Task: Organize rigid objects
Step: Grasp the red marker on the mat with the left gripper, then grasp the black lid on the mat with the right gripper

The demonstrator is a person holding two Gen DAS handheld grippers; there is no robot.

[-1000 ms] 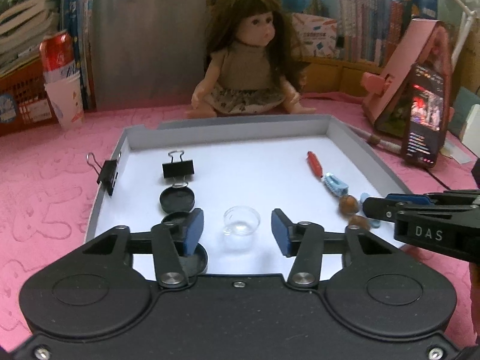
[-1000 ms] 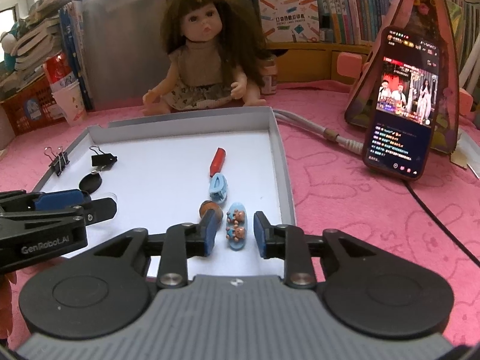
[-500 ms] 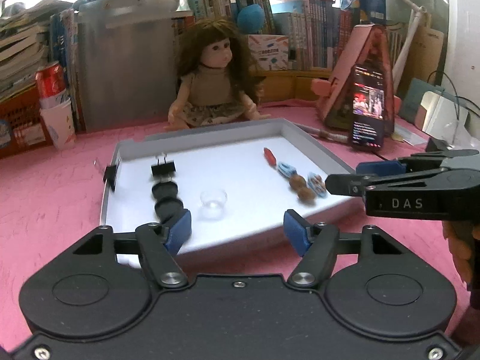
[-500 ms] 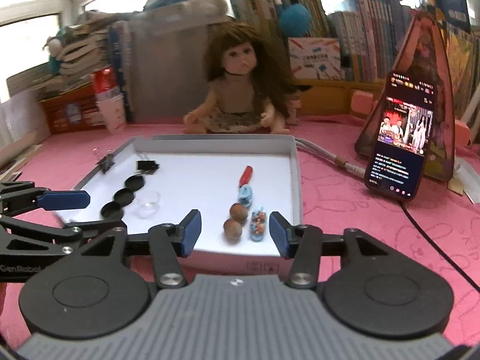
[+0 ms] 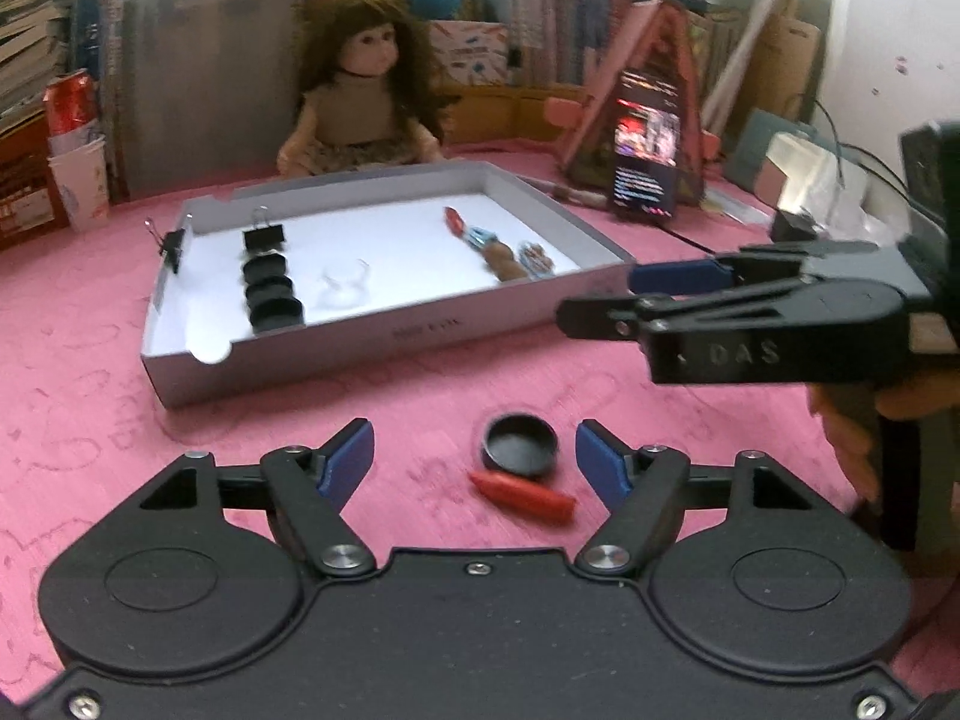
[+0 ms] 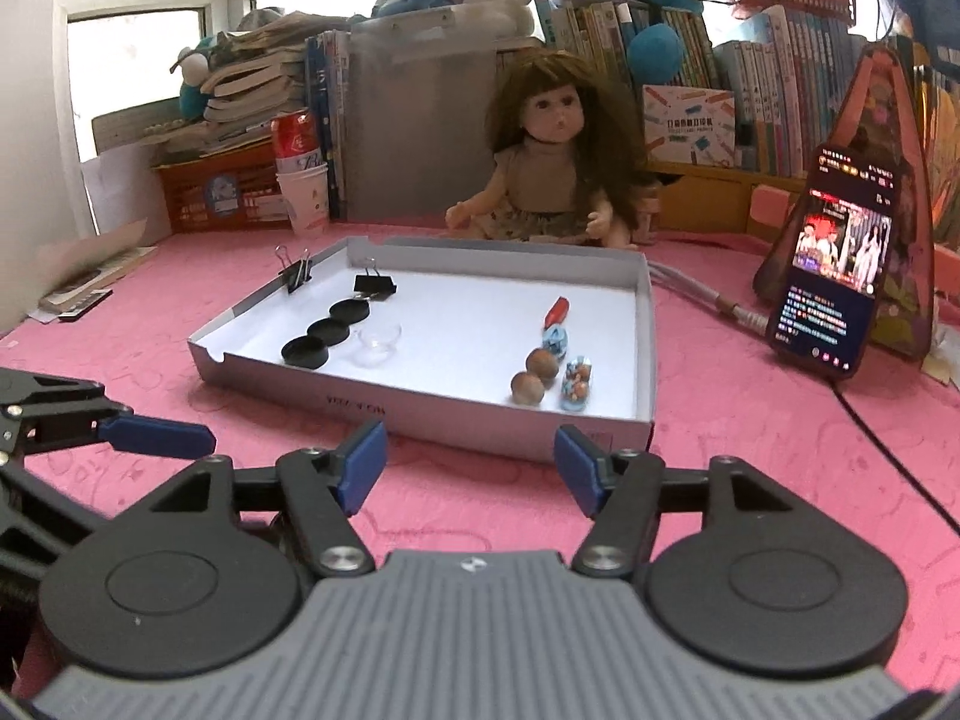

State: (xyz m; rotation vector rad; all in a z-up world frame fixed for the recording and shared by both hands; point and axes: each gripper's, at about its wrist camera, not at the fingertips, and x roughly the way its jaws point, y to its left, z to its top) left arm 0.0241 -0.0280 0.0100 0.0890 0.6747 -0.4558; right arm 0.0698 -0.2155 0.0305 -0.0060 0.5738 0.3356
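Observation:
A shallow grey tray (image 6: 420,402) lies on the pink mat. In its left half are three black caps (image 6: 327,330), a clear cup (image 6: 379,343) and a black binder clip (image 6: 374,285). Another clip (image 6: 296,273) grips the left wall. On the right lie a red piece (image 6: 556,312), a blue clip (image 6: 553,337), two brown balls (image 6: 534,375) and a bear clip (image 6: 576,387). My right gripper (image 6: 471,459) hangs before the tray's near wall, jaws opening, nothing between them. My left gripper (image 5: 474,456) is also opening; a loose black cap (image 5: 519,445) and a red crayon-like piece (image 5: 522,495) lie untouched between its fingers.
A doll (image 6: 552,180) sits behind the tray. A phone (image 6: 834,294) leans on a pink stand at the right, with a cable (image 6: 708,300) running to it. A can in a paper cup (image 6: 300,180) and an orange crate (image 6: 222,192) stand at the back left.
Both grippers have drawn back from over the tray to the mat in front of it, and their jaws have spread wider. The loose black cap and red piece came into the left wrist view.

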